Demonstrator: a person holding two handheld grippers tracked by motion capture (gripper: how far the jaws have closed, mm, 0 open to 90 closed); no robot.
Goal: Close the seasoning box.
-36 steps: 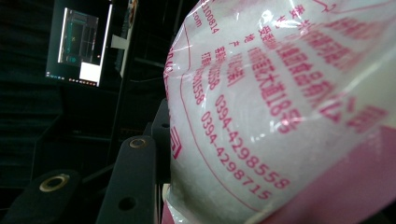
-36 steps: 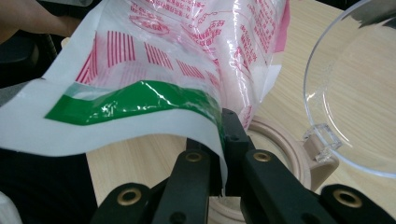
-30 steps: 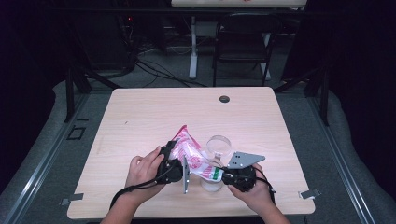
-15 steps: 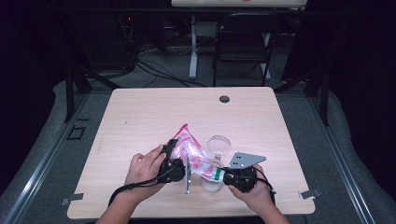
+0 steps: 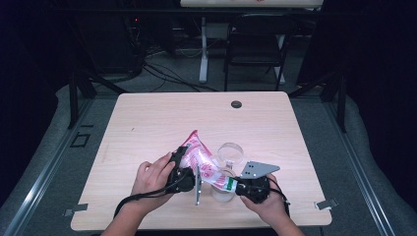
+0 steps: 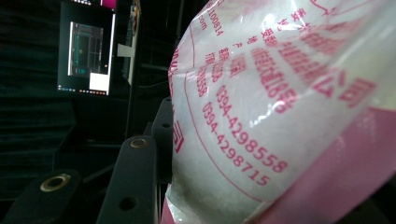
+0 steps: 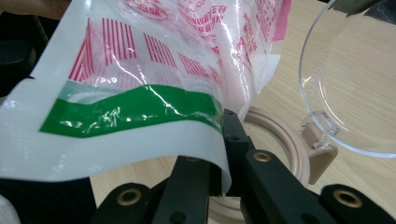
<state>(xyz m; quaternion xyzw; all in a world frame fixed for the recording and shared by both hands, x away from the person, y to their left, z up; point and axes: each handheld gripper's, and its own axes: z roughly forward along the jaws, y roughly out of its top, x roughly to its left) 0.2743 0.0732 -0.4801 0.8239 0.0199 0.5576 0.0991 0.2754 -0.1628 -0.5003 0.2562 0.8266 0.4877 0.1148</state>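
Pink-and-white printed plastic bag [image 5: 204, 164] held up near the front edge of the light wooden table [image 5: 147, 123], over a beige round container with a clear hinged lid [image 5: 230, 156]. Right gripper [image 7: 224, 179] jaws pinch its green-striped edge (tight); left gripper [image 5: 183, 169] jaws clamp its other end.

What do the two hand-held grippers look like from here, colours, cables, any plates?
Both are black. The left gripper trails a black cable past the wrist. The right gripper carries a grey three-cornered plate with small holes. Up close, the jaws are matt black bars with brass-coloured rivets. No sleeves show.
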